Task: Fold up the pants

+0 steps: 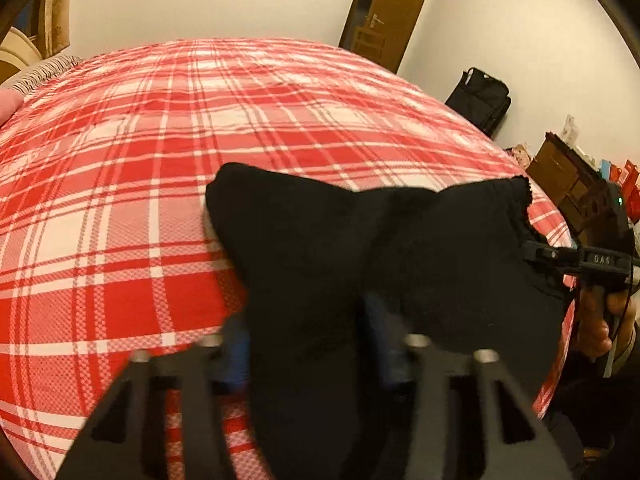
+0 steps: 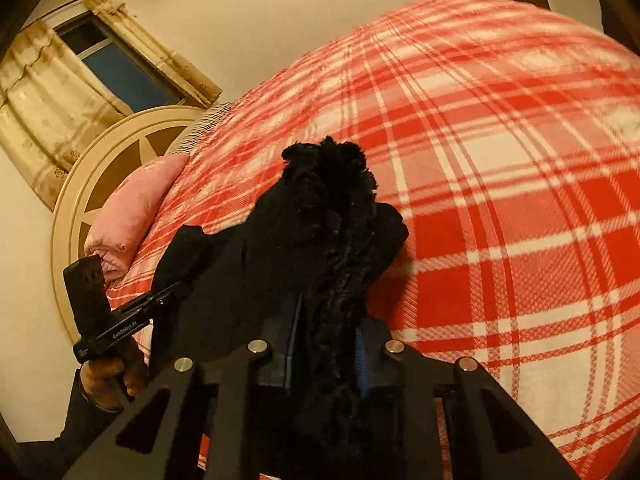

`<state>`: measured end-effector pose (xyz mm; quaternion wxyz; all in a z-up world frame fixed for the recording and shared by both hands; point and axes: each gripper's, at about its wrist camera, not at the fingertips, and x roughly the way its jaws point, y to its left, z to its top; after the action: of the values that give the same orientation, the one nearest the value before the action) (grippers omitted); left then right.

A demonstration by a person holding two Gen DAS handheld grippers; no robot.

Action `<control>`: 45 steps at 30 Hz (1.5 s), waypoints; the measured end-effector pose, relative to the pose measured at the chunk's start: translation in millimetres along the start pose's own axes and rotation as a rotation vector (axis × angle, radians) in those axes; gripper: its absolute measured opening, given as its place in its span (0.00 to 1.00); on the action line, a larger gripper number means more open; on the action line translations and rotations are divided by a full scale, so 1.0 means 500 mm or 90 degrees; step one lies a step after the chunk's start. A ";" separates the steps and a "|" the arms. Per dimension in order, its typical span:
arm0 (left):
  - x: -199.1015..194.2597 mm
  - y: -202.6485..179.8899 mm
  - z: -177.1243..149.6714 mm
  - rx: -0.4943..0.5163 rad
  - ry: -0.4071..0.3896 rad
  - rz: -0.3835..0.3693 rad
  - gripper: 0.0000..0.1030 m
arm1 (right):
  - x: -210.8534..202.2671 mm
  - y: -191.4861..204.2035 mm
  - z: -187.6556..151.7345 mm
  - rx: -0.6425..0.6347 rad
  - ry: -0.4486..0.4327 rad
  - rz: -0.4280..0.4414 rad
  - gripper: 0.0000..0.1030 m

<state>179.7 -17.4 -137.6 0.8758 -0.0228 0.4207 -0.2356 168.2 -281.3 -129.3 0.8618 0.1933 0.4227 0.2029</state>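
The pants [image 1: 360, 248] hang black and bunched above the bed [image 1: 120, 200], stretched between the two grippers, long axis running left to right across the near edge of the bed. The left gripper [image 1: 308, 340] is clamped on one end, cloth filling its jaws. The right gripper [image 2: 326, 344] is clamped on the fuzzy other end. Both point out over the bed, level with each other, equally near. The far part of the bed looks the likely place to lay them.

- Bed [image 1: 120, 208] under a red-and-white plaid cover
- Black pants [image 1: 360, 248] partly resting on the cover
- Pink pillow [image 2: 136, 208] beside the headboard [image 2: 76, 216]
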 end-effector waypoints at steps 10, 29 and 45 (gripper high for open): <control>-0.085 0.003 0.012 -0.031 -0.069 -0.022 0.11 | 0.012 0.093 0.070 -0.070 0.011 0.035 0.20; -0.271 0.185 -0.007 -0.104 -0.168 0.154 0.11 | 0.288 0.369 0.174 -0.195 0.102 0.144 0.19; -0.316 0.313 -0.059 -0.170 -0.179 0.206 0.11 | 0.419 0.478 0.185 -0.225 0.152 0.163 0.18</control>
<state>134.7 194.6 -79.3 0.9413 -0.1030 0.3202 -0.0291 316.0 12.5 -92.4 0.7937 0.0663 0.4513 0.4025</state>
